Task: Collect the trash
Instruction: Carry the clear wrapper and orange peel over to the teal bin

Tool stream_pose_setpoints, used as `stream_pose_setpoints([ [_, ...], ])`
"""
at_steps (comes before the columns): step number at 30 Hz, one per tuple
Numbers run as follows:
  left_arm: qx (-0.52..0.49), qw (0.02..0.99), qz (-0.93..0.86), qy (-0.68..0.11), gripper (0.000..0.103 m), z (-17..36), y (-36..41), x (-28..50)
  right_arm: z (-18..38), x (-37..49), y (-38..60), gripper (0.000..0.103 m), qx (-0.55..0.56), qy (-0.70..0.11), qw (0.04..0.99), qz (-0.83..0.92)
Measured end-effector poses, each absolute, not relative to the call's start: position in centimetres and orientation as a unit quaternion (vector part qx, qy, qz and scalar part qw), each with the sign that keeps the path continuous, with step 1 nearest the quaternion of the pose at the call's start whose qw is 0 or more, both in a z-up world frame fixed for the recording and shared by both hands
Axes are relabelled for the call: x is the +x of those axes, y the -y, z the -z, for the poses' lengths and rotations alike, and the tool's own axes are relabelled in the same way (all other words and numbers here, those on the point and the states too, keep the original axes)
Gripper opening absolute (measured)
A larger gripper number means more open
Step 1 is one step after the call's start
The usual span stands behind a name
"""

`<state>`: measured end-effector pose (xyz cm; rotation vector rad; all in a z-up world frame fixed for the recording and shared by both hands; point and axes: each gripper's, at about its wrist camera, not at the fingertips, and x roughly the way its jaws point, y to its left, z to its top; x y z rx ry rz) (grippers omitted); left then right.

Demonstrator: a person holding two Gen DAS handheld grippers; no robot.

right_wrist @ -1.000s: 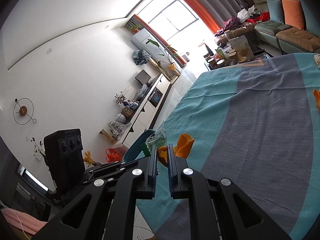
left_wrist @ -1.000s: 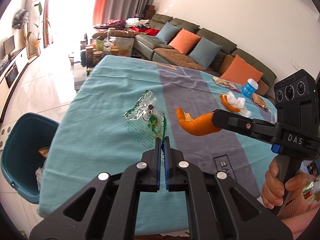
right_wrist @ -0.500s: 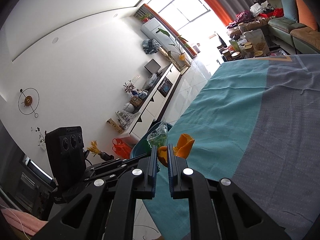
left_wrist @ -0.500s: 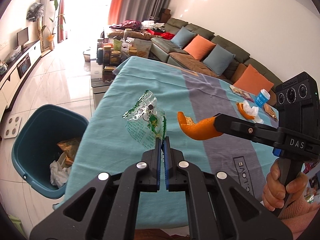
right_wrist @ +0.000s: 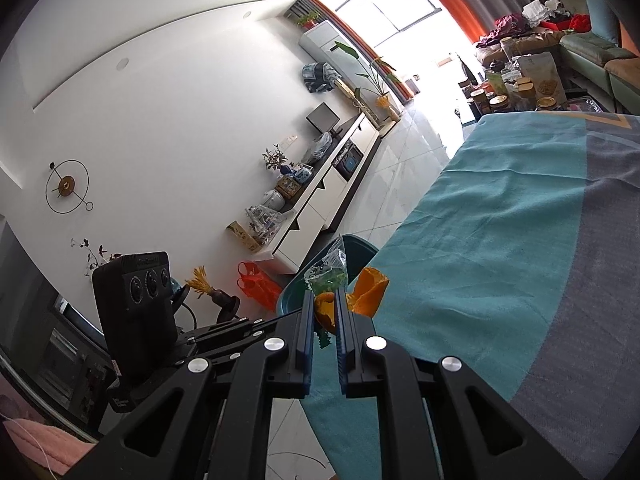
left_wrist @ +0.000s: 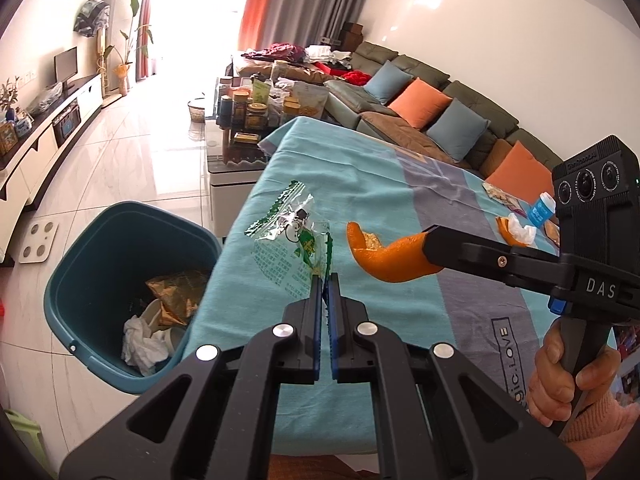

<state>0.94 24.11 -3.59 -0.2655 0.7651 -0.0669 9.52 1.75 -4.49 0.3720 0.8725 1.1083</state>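
Two grippers, both clamped on trash, held above the near-left part of the counter (left_wrist: 372, 184). Left gripper (left_wrist: 325, 278): jaws nearly closed, pinching the lower edge of a clear green-printed plastic wrapper (left_wrist: 290, 236), raised above the teal cloth near its left edge. Right gripper (right_wrist: 322, 312): jaws narrowly parted, gripping an orange peel (right_wrist: 362, 292) at one end, curled free end projecting forward; same peel (left_wrist: 384, 254) just right of the wrapper in the left wrist view. Teal trash bin (left_wrist: 100, 248) on the floor, left of the counter, holding crumpled white paper and a gold wrapper. More peel with tissue (left_wrist: 516, 232) and a blue-labelled bottle (left_wrist: 542, 208) far right on the counter.
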Motion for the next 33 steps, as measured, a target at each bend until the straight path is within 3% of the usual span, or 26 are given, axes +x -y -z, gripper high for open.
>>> stream_pose_setpoints([
  [33, -0.166, 0.91, -0.063, -0.374, 0.003, 5.2, -32.2, -0.4, 4.8, 10.2, -9.8, 0.009, 0.118, -0.426, 0.706, -0.553],
])
